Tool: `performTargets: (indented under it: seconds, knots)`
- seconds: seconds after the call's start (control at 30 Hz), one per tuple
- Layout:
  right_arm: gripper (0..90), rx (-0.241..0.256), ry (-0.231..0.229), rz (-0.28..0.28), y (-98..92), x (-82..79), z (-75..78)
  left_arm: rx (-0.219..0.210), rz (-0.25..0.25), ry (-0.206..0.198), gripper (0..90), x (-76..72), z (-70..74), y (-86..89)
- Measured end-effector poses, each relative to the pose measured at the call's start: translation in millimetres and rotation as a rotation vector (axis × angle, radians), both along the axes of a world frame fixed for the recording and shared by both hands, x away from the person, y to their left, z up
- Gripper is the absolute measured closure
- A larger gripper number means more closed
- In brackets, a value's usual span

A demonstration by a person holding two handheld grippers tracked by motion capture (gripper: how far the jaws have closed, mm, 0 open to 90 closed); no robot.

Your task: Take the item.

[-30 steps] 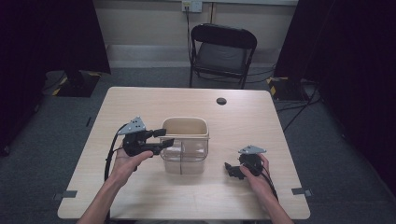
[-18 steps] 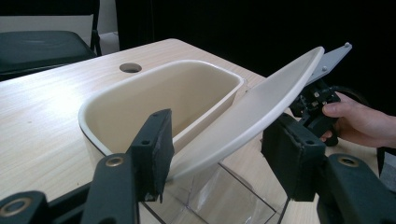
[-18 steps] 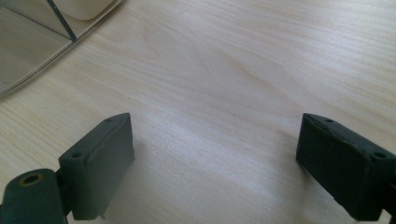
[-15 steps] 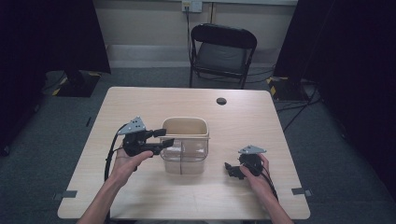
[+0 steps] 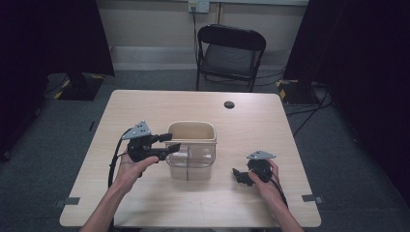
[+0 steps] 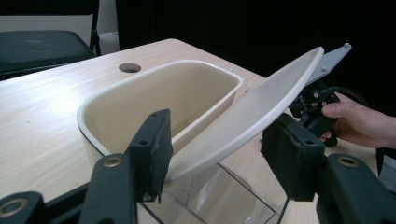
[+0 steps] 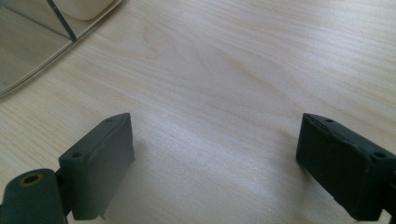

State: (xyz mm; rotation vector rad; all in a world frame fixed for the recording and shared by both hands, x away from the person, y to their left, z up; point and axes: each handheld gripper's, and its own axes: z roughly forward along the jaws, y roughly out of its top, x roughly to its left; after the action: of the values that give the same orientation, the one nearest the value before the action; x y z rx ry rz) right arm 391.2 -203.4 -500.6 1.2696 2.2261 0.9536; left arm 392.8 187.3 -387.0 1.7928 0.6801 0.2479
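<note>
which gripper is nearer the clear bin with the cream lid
Left. The left gripper is at the bin's near-left rim, its open jaws straddling the tilted cream lid. The right gripper rests open on the table, apart from the bin's right side.

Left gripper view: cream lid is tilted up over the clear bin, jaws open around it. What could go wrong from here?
The cream plastic lid sits tilted between open jaws of the left gripper, so it may drop shut. A one-sided push could slide the clear plastic bin, since the right gripper rests apart on the wooden table.
</note>
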Motion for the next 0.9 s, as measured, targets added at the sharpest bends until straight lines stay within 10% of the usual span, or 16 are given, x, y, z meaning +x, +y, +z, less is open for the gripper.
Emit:
performTargets:
  seconds: [0.9]
  knots:
    - [10.6,0.0,0.0,0.0,0.0,0.0,0.0,-0.005,0.004,0.0,42.8,0.3,-0.4,-0.4]
